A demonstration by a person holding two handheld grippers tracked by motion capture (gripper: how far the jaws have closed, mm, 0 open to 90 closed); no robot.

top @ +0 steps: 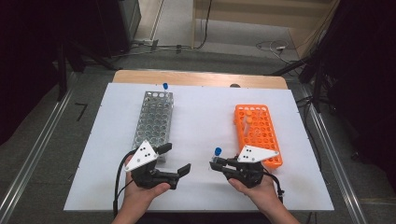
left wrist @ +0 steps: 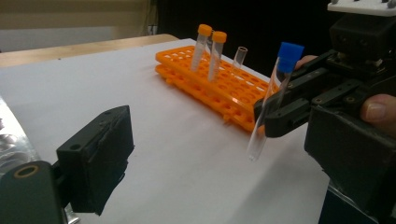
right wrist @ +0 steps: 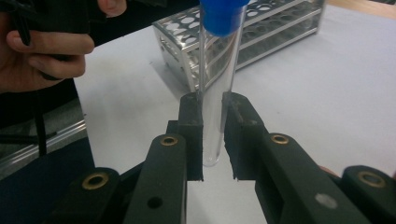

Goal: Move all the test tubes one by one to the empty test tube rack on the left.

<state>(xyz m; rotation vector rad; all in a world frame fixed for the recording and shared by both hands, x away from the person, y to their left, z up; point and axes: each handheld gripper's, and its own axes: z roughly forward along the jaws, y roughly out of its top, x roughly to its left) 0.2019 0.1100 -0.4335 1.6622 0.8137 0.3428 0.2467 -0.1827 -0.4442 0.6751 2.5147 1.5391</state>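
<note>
Right gripper view: my right gripper point(right wrist: 212, 135) clamps the blue-capped tube point(right wrist: 215, 84); left gripper point(top: 176, 158) gapes, so I'd pass it upright.

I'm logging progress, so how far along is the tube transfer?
One blue-capped tube stands in the grey rack. The right gripper holds another blue-capped tube above the table, between the racks. The left gripper is open. Orange-capped tubes remain in the orange rack.
</note>
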